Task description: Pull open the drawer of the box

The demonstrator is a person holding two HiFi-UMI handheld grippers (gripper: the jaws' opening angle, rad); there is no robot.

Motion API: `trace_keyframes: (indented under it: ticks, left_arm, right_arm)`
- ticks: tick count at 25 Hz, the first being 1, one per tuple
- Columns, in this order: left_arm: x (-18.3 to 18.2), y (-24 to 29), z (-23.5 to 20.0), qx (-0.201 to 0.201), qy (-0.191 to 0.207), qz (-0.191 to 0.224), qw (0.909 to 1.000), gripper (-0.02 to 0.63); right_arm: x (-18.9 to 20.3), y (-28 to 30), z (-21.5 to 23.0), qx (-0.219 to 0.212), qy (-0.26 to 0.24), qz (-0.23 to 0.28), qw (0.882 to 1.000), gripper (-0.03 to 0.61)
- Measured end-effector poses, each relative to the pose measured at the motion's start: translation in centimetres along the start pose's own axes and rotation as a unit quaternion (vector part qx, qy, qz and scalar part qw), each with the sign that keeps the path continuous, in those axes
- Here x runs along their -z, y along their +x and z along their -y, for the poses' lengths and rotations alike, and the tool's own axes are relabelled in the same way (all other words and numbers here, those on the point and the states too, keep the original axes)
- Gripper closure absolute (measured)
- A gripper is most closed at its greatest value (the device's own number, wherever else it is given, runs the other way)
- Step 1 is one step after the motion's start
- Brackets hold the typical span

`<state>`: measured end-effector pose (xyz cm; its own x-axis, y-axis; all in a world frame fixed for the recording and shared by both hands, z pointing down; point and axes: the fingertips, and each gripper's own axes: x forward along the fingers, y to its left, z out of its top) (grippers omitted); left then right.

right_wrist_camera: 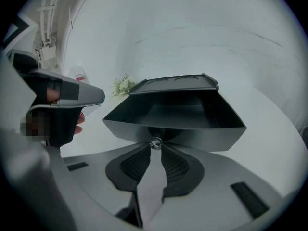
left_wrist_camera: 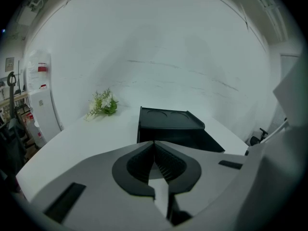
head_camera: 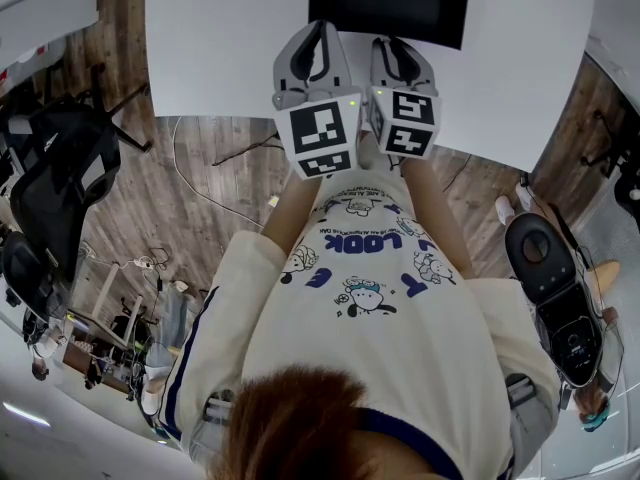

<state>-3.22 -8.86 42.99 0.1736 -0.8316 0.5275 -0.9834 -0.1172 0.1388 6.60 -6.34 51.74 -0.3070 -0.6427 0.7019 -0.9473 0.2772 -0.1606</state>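
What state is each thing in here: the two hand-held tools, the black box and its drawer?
Grey left tool: shut, empty.
Grey right tool: shut on the small silver knob.
Black drawer: pulled open, nothing visible inside.
Black rectangular box: upright on the white table.

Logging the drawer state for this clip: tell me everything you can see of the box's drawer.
The drawer is a dark, matte tray, plastic by its look, with nothing visible inside. It stands pulled out of the black box on the white table, level, with its front toward the right gripper view. A small shiny knob sits at mid-front, pinched between the jaw tips of the right gripper. Nothing else touches it.
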Motion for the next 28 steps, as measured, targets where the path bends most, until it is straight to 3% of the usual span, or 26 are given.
trace_keyframes:
  ticks: [28]
  left_arm:
    - [0.2,-0.4,-0.2,-0.005,-0.005,-0.001,1.0,0.597]
  right_arm:
    - [1.1,-0.3,-0.2,-0.006,-0.005,-0.009,1.0,0.492]
